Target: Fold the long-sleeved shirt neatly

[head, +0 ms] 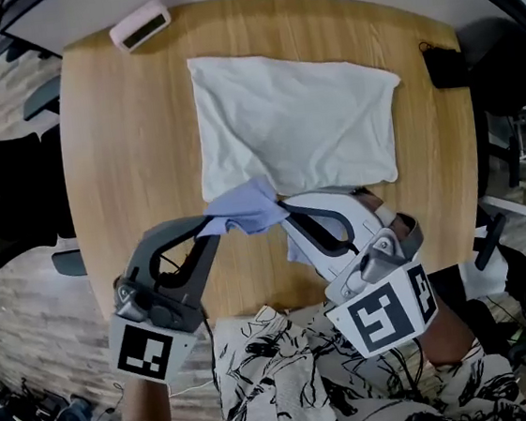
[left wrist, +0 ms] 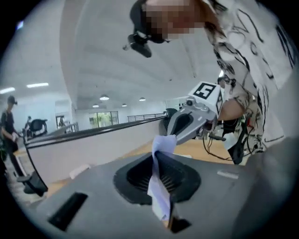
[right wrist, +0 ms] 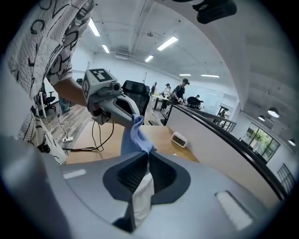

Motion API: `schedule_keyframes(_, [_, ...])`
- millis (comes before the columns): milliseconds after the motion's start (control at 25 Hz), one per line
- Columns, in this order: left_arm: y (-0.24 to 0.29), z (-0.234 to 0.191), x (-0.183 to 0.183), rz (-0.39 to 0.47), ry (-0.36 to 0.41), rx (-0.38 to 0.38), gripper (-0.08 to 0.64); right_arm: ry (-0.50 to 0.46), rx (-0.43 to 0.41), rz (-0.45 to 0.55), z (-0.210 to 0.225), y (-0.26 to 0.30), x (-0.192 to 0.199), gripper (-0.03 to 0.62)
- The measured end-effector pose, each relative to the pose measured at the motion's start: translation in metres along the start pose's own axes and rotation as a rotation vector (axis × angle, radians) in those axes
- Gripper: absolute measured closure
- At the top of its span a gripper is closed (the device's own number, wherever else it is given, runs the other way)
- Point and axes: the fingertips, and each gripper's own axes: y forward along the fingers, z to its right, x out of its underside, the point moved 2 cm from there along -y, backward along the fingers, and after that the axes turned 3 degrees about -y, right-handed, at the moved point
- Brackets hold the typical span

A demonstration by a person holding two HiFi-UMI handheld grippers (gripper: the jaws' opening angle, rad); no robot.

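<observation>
You have two pieces of fabric in front of you. One is a white folded garment (head: 296, 126), lying flat as a rough rectangle on the far half of the single round wooden table (head: 121, 127). The other is a pale blue cloth (head: 248, 206), lifted clear of the wood near your edge of the table and bunched between your two tools. I can't tell which of the two is the shirt.

Your left gripper (head: 214, 225) has its jaws pressed together on that blue cloth; a strip of it runs up through the pads. Your right gripper (head: 288, 211) is likewise clamped on the same cloth, with a blue tuft standing above its jaws and paler fabric trailing below. The two tips sit close together, each pinching one side of the bunch.

Two marker cubes show, one on each tool. One pink-and-white clock (head: 140, 26) rests at the table's far edge, and one black object (head: 443, 66) lies at its right rim.
</observation>
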Motion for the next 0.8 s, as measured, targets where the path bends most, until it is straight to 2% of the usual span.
schedule_keyframes(120, [0.015,-0.032,0.011,-0.064,-0.165,0.033,0.540,0.041,-0.029,-0.024,0.020,0.018,0.008,0.567])
schedule_keyframes(200, [0.032,-0.051,0.017,-0.092,-0.220,0.052,0.540,0.099,-0.068,-0.045,0.034,0.034,0.017,0.566])
schedule_keyframes(360, [0.064,-0.080,0.036,-0.137,-0.245,0.106,0.540,0.172,-0.105,-0.079,0.065,0.066,0.031,0.566])
schedule_keyframes(600, [0.109,-0.119,0.073,-0.233,-0.314,0.111,0.540,0.227,-0.166,-0.191,0.094,0.121,0.069,0.566])
schedule_keyframes(800, [0.143,-0.145,0.112,-0.312,-0.387,0.115,0.540,0.327,-0.213,-0.269,0.107,0.167,0.109,0.566])
